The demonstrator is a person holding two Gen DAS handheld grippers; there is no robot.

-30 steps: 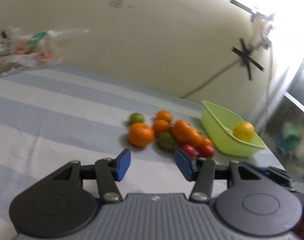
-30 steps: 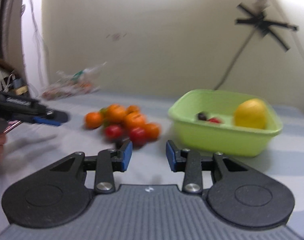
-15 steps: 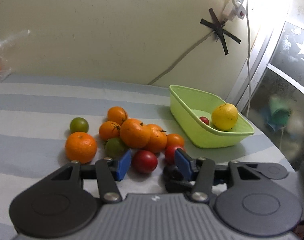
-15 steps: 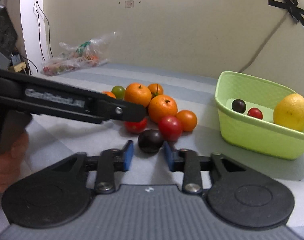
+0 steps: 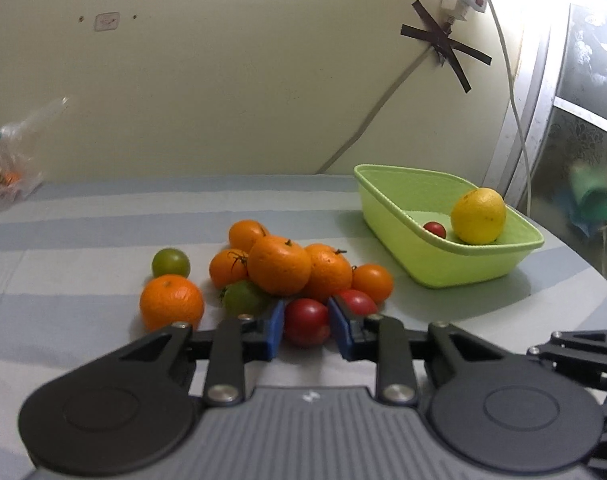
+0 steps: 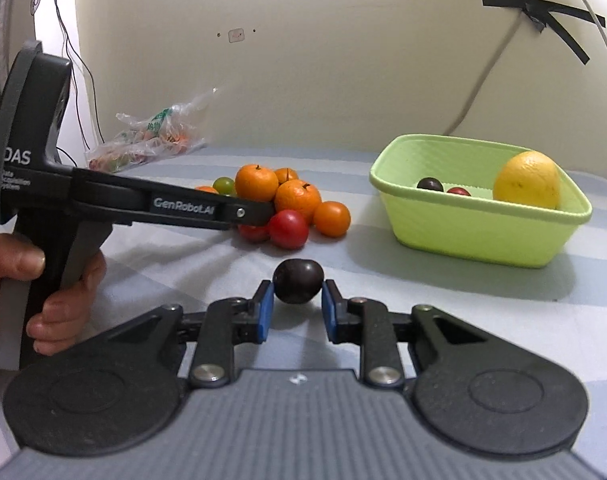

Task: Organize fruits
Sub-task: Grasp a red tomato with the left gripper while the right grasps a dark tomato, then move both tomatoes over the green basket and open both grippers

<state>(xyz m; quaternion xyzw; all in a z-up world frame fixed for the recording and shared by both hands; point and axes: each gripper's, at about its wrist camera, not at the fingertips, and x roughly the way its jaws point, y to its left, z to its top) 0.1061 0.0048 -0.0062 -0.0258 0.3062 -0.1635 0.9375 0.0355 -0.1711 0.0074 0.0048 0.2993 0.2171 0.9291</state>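
A pile of oranges (image 5: 279, 270), red tomatoes and green fruits lies on the striped cloth. My left gripper (image 5: 305, 330) has its blue pads on both sides of a red tomato (image 5: 306, 322) at the pile's front edge. My right gripper (image 6: 296, 309) holds a dark purple plum (image 6: 298, 286) between its pads, just above the cloth. A light green basket (image 6: 463, 224) to the right holds a yellow citrus (image 6: 527, 179), a small red fruit (image 6: 458, 191) and a dark fruit (image 6: 430, 184). The basket also shows in the left wrist view (image 5: 435, 260).
The left gripper's body (image 6: 115, 200) and the hand holding it cross the left side of the right wrist view. A plastic bag of produce (image 6: 151, 144) lies at the back left by the wall. A cable (image 5: 367, 124) runs down the wall behind the basket.
My left gripper moved forward onto the red tomato and its pads closed in around it. My right gripper closed on the dark plum and drew back from the pile.
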